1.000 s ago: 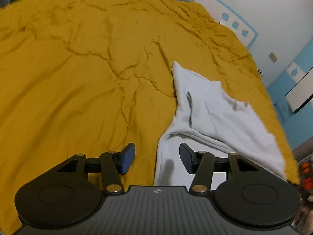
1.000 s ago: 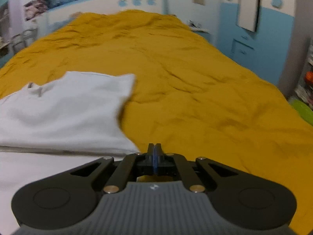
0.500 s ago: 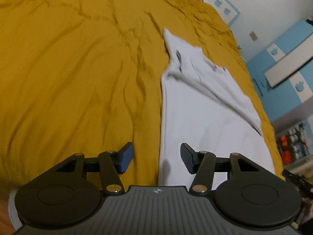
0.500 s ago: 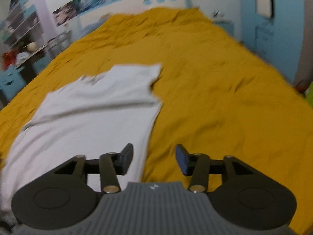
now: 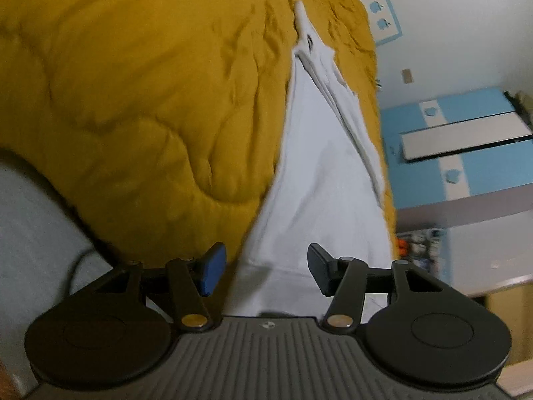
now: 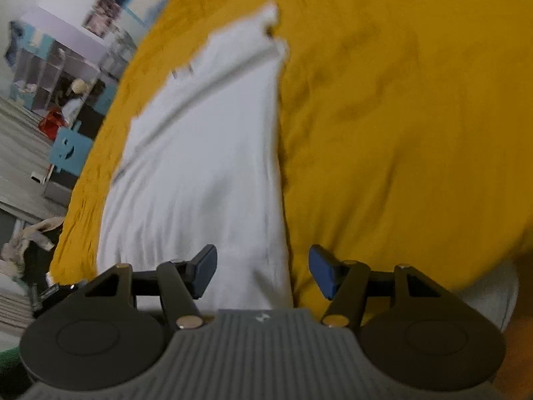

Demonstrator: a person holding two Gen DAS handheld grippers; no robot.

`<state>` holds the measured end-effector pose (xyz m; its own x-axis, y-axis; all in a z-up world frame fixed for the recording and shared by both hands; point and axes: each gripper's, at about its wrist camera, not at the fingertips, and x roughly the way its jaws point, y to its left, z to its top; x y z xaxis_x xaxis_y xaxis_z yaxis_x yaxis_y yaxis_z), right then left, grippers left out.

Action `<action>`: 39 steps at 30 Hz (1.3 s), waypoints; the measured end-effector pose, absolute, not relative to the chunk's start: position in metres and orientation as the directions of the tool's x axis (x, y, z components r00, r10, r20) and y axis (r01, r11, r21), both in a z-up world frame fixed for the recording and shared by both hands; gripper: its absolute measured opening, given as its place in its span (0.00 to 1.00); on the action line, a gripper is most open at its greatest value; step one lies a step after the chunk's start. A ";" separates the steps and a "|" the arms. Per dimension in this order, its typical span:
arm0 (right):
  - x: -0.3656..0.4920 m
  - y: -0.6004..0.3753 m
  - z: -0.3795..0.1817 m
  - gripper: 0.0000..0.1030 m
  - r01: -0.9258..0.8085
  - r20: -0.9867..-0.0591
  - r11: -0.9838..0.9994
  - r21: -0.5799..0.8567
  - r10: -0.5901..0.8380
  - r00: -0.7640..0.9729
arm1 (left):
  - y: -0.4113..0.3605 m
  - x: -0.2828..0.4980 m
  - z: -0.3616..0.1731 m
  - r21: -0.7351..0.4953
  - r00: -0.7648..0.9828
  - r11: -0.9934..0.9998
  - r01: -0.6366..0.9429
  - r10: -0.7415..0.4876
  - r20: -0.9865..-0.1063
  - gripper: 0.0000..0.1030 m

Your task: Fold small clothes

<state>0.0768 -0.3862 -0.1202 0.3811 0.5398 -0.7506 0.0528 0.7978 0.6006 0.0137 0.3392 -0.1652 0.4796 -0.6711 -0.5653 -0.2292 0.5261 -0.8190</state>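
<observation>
White cloth, a small garment (image 5: 319,173) partly folded lengthwise, lies flat on a mustard-yellow quilted bedspread (image 5: 150,100). In the left wrist view it runs as a long narrow wedge from 6 o'clock, just past the gripper, up to a point near 12 o'clock, with a folded-over layer along its edge toward 1 o'clock. In the right wrist view the same garment (image 6: 206,153) stretches from 6 o'clock up toward 12 o'clock, with a diagonal crease crossing its upper part and the bedspread (image 6: 399,116) filling everything from 1 to 4 o'clock.

The left gripper (image 5: 266,271) stands spread, its blue-padded fingers (image 5: 211,275) apart and pinching nothing; the garment's near hem lies below the gap, and the frame does not show whether the pads touch it. The right gripper (image 6: 261,271) has just been opening and now stands wide too, with nothing clamped; the garment's right-hand edge passes under the gap, one finger (image 6: 201,275) over white cloth and the other over yellow.

Blue and white wall panels (image 5: 466,153) fill the left view at 3 o'clock. A shelf unit (image 6: 50,76) sits at 10 o'clock in the right view, which is blurred.
</observation>
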 end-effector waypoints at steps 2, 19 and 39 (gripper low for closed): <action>0.073 -0.389 -0.137 0.55 0.118 -0.746 0.754 0.646 0.590 0.310 | 0.335 0.018 -0.173 -0.815 0.463 0.528 -0.239 -0.676 -0.574 0.63; 0.074 -0.377 -0.174 0.11 0.170 -0.655 0.638 0.751 0.686 0.317 | 0.301 0.037 -0.198 -0.818 0.357 0.509 -0.267 -0.737 -0.575 0.19; 0.081 -0.363 -0.082 0.06 -0.033 -0.509 0.594 0.803 0.715 0.479 | 0.295 0.057 -0.109 -0.847 0.460 0.508 -0.155 -0.722 -0.517 0.08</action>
